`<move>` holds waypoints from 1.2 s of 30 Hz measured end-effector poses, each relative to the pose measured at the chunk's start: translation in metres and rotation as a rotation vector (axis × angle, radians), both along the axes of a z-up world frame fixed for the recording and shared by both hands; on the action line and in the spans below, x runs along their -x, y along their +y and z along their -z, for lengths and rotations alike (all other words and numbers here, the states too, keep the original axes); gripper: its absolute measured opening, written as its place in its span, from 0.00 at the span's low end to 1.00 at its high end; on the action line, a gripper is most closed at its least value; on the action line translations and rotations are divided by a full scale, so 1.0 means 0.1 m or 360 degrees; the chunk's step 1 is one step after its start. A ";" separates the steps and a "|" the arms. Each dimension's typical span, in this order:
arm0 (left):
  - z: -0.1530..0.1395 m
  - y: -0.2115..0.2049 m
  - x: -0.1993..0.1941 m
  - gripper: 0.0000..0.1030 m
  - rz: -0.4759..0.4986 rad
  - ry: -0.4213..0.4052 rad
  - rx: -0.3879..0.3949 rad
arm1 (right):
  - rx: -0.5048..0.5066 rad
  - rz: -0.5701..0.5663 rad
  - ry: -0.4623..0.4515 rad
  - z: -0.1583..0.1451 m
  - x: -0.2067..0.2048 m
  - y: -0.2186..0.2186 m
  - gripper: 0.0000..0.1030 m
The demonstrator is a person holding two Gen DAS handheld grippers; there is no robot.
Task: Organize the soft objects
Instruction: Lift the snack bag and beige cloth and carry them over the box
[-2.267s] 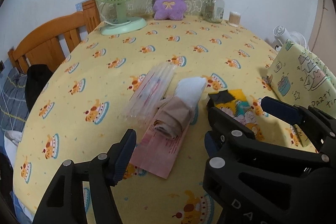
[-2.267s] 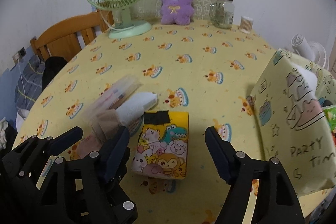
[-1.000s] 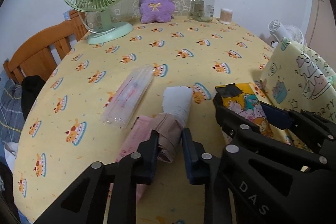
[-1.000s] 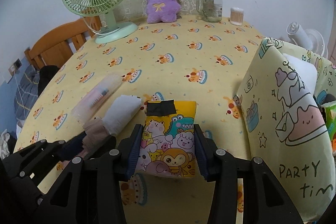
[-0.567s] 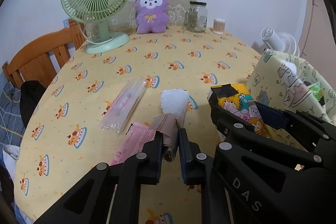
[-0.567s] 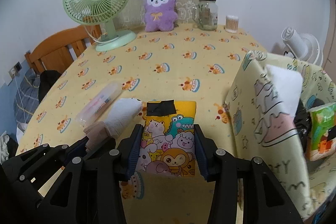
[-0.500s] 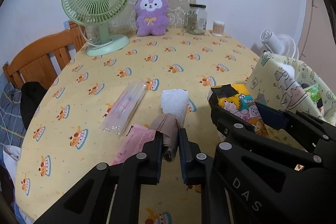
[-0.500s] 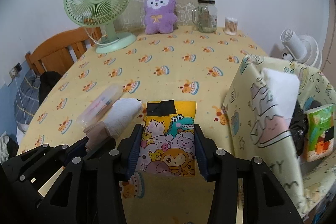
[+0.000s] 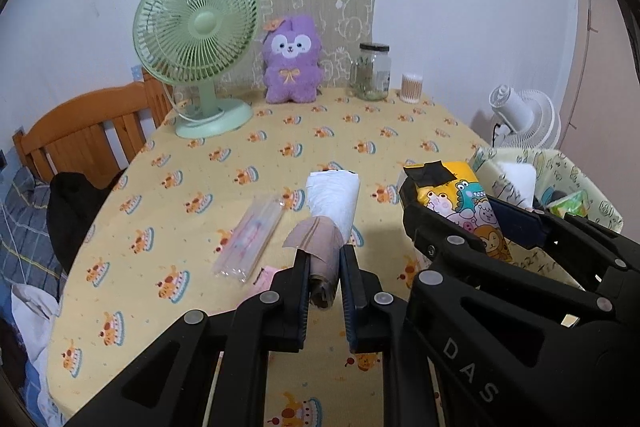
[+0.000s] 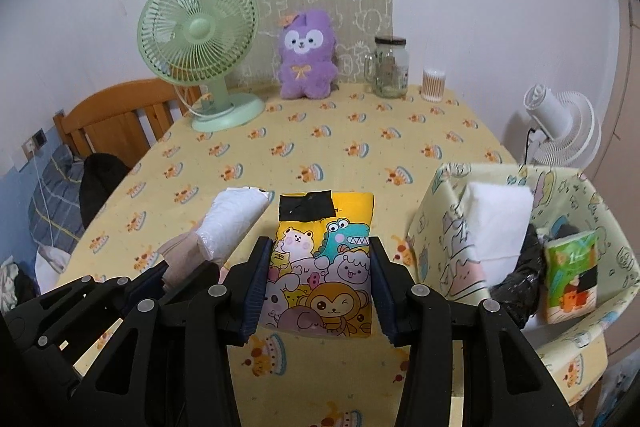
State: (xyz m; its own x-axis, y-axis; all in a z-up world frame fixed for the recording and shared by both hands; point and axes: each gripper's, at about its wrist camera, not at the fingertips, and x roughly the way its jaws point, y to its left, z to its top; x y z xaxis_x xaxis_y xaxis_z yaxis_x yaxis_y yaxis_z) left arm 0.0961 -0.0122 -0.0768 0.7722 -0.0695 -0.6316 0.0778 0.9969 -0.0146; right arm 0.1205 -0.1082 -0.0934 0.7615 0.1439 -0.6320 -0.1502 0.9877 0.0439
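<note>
Left view, claw: the left claw (image 9: 325,269) is clamped on a beige roll (image 9: 318,245).
Left view, table: yellow cloth (image 9: 240,163); a white roll (image 9: 333,197) just ahead of the claw, a clear pack (image 9: 249,238) to its left.
Left view, room: green fan (image 9: 196,39) and purple plush (image 9: 292,61) far ahead by the white wall.
Right view, claw: the right claw (image 10: 322,281) is clamped on a cartoon pack (image 10: 324,267).
Right view, table: an open bin (image 10: 440,227) to the right of the claw.
Right view, room: wooden chair (image 10: 120,115) far left.

beige roll (image 9: 318,255) gripped, cartoon pack (image 10: 322,269) gripped
</note>
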 end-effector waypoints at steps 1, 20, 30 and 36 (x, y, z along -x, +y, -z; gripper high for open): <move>-0.03 0.00 0.01 0.12 -0.0003 -0.0007 0.0001 | -0.0001 -0.0003 -0.0007 -0.02 0.00 0.00 0.49; -0.43 -0.08 0.08 0.12 -0.0023 -0.0164 -0.0004 | -0.0004 -0.0028 -0.0160 -0.48 0.09 -0.04 0.49; -0.50 -0.26 0.06 0.12 0.0004 -0.0194 0.0006 | 0.0008 -0.0006 -0.0196 -0.58 0.11 -0.21 0.49; -0.53 -0.40 0.03 0.12 0.0033 -0.0212 0.0003 | 0.0009 0.0020 -0.0216 -0.63 0.10 -0.38 0.49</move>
State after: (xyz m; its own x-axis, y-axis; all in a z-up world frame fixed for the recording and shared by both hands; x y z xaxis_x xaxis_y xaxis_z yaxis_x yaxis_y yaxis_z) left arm 0.0933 -0.0519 -0.0233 0.8478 -0.0875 -0.5231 0.0997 0.9950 -0.0049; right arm 0.1104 -0.1459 -0.0302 0.8418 0.1305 -0.5238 -0.1421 0.9897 0.0183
